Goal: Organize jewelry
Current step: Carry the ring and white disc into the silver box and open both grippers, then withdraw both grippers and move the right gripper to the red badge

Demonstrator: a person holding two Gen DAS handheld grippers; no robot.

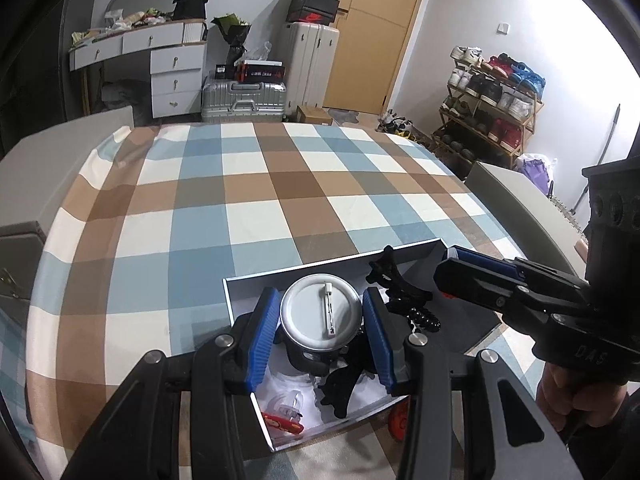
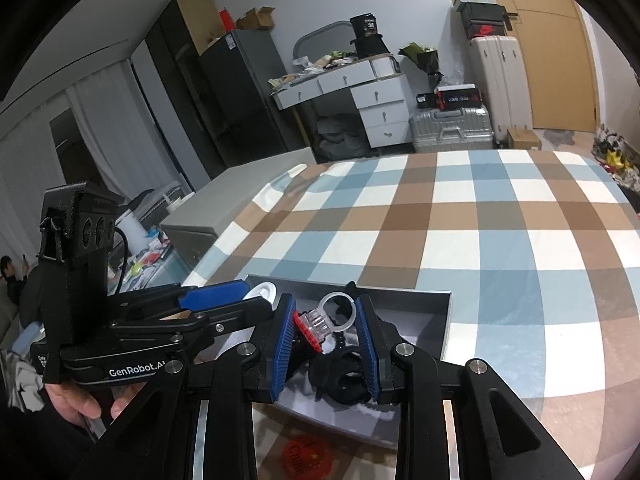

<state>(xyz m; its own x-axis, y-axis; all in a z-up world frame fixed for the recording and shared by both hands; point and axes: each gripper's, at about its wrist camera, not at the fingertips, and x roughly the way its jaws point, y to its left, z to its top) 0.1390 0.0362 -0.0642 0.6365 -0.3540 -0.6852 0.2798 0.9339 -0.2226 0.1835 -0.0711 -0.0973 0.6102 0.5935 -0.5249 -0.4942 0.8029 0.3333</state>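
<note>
Jewelry box [image 1: 256, 408], open and shallow, sits at the near edge of the checked tablecloth [image 1: 248, 200], cluttered with black hair clips [image 1: 384, 272] and a red clip [image 1: 282, 424]. Left gripper [image 1: 320, 332] pinches a round grey tin [image 1: 318, 316] over the box. Right gripper [image 2: 326, 344] is pressed onto a clear ring-shaped piece [image 2: 332, 316] with a red part, above the box.
</note>
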